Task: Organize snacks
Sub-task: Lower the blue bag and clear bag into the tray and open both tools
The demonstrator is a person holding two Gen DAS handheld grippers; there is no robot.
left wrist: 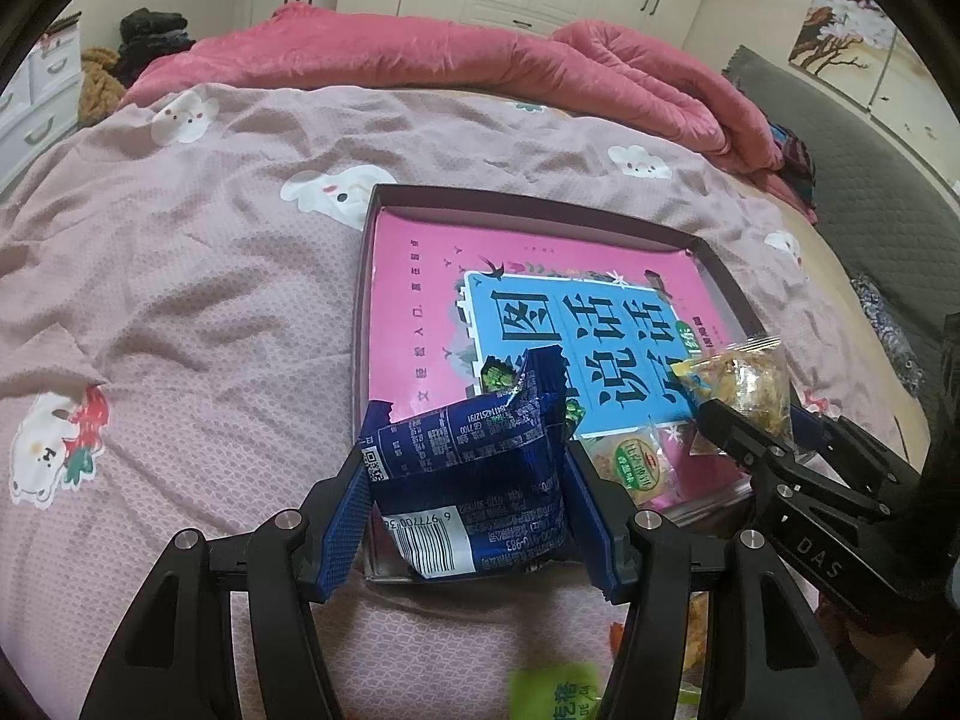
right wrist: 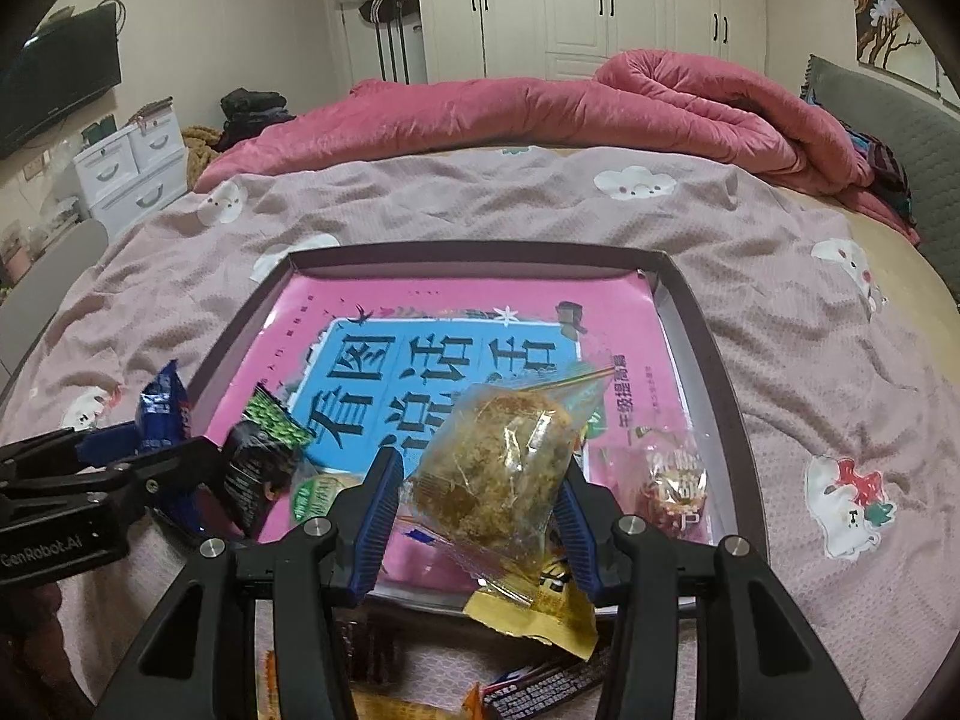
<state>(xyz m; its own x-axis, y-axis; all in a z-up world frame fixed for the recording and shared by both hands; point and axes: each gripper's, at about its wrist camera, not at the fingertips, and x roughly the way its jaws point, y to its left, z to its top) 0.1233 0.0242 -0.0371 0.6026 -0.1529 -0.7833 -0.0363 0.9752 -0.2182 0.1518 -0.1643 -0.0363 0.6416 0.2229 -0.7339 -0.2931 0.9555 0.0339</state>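
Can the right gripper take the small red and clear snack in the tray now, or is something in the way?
Probably not yet. The right gripper is shut on the clear floss-cake packet, so its jaws are full. The red and clear snack lies uncovered in the tray, just beside it.

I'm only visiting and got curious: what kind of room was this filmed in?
Most likely a bedroom in someone's home. The snacks are being sorted on a bed, with a cartoon-print bedsheet and a rolled pink quilt behind; white wardrobe doors line the far wall, and a TV hangs nearby.
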